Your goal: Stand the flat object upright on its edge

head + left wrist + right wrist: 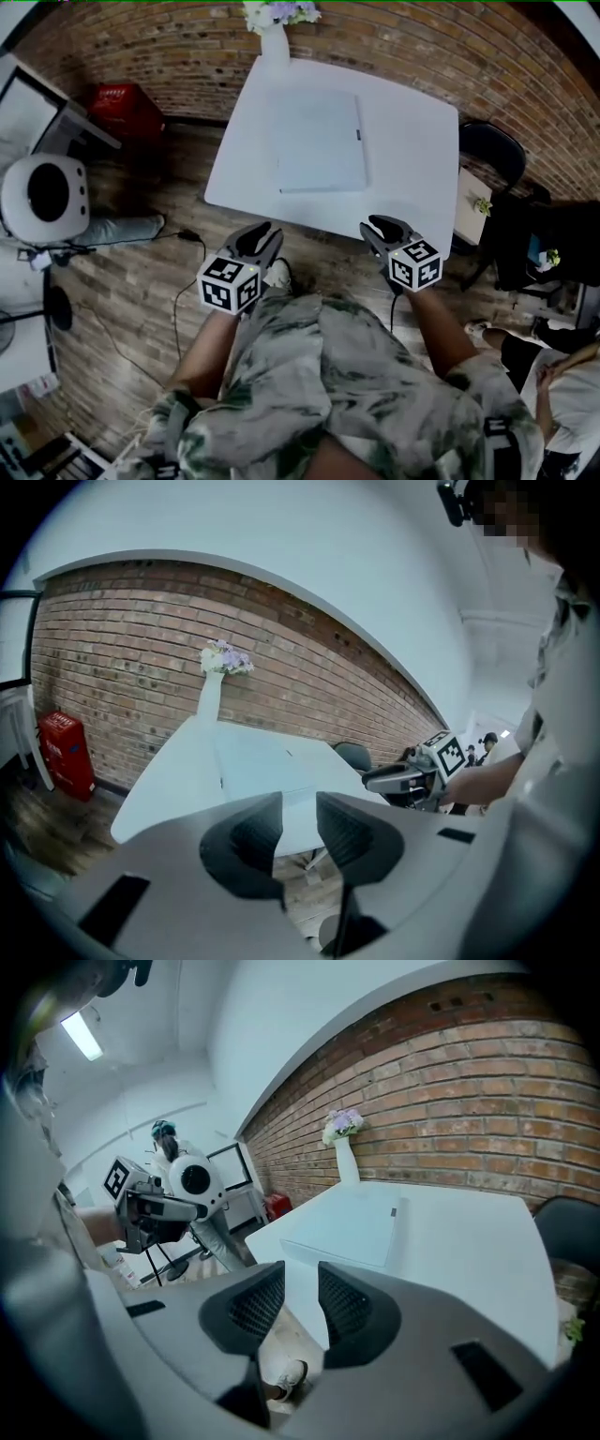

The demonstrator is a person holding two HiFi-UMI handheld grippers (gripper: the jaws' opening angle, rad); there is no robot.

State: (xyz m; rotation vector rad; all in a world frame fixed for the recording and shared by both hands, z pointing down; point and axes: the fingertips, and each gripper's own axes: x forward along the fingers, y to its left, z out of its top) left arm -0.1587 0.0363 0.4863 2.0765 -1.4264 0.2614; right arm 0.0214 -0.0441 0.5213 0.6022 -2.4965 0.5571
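While the pale-blue flat rectangular panel (319, 141) lies flat on the white square surface (417, 159) at 12 o'clock, with left gripper (261, 234) and right gripper (378, 228) jaws narrowly apart and empty short of it, I'd widen both, pinch the near edge, tilt slowly.

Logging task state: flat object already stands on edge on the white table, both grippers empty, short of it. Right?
No. Head view shows the flat object lying flat on the white table; left gripper and right gripper are empty, short of it.

shirt (328, 375): pale green camouflage print; left gripper (266, 232), right gripper (373, 223): grey, square-marked
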